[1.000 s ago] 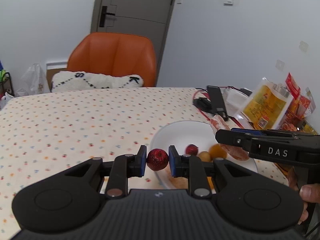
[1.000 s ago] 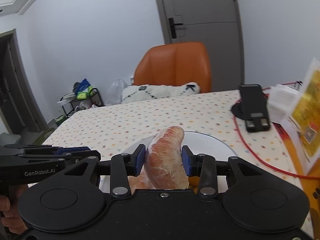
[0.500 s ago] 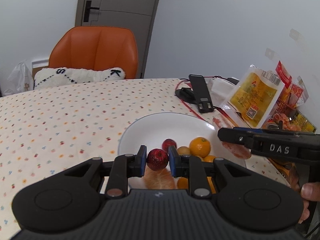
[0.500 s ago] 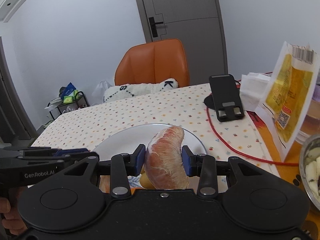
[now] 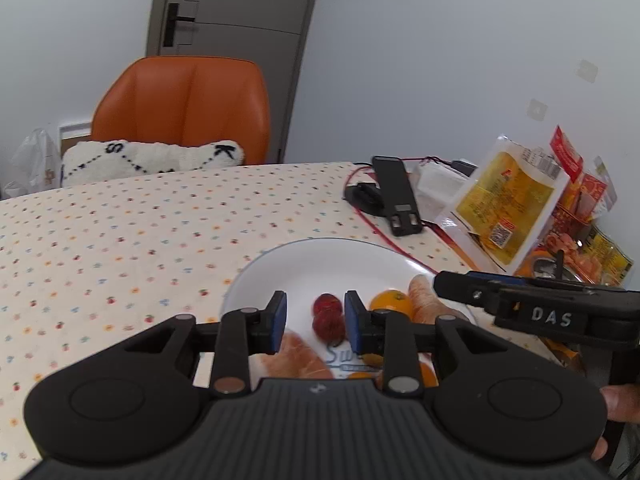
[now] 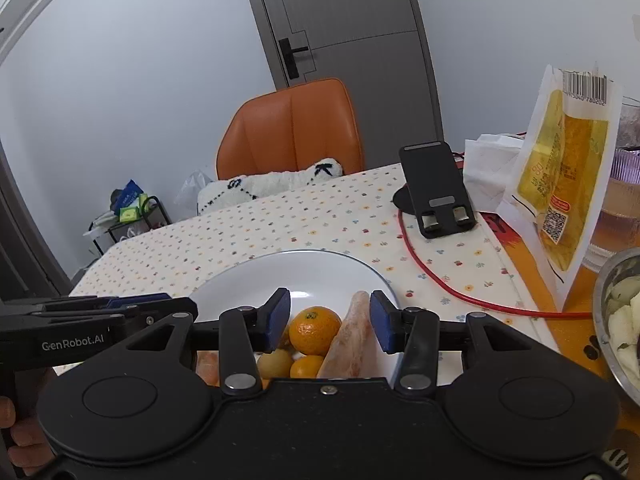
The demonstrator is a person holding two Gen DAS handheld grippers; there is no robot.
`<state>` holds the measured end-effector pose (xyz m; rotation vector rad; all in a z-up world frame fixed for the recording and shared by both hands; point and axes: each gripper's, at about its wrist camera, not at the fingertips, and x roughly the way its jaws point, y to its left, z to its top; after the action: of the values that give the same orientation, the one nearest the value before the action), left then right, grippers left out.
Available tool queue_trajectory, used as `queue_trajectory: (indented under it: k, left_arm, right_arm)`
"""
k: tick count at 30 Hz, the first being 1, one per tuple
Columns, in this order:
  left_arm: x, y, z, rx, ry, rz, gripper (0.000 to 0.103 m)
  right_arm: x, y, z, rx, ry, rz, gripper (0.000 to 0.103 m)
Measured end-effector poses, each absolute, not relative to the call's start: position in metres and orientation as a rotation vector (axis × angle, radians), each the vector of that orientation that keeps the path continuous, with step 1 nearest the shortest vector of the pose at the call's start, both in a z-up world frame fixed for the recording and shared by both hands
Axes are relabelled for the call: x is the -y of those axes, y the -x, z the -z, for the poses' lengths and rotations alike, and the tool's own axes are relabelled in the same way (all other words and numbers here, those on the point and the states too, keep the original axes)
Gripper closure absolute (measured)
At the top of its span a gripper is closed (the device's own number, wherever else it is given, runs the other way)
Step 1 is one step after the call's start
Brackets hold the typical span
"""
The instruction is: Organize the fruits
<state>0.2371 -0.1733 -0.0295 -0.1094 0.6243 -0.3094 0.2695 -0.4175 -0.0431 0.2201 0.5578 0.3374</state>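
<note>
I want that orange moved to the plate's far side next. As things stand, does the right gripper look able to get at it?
Probably yes. The right gripper is open above the white plate, with the orange between its fingers. The peeled pomelo segment leans beside it and may get pinched too.

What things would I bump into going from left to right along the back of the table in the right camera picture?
Fluffy white cushion → orange chair → black phone stand → white tissue pack → yellow snack bag.
</note>
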Motion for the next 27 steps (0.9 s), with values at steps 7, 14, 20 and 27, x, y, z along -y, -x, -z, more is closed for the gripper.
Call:
queue_trajectory:
  k: [7,14,20,27]
  left_arm:
    - [0.159,-0.231,0.028,-0.627,0.111,0.256,0.053]
    - [0.144,-0.218,0.021,-0.629,0.115,0.229,0.029]
    - [0.129,-0.204,0.013,-0.618,0.1,0.185,0.018]
    - [0.11,-0.186,0.008,-0.62,0.1,0.129,0.009]
  right_arm:
    - [0.408,-0.268,0.04,-0.557,-0.219,-0.357,0.052]
    - [0.394,-0.26,0.032,-0.555,-0.209,-0.378,0.046]
    - [0.379,-0.247,0.028,-0.553,-0.197,-0.405,0.034]
    - [0.363,-0.232,0.021,-0.544,-0.189,-0.448,0.018]
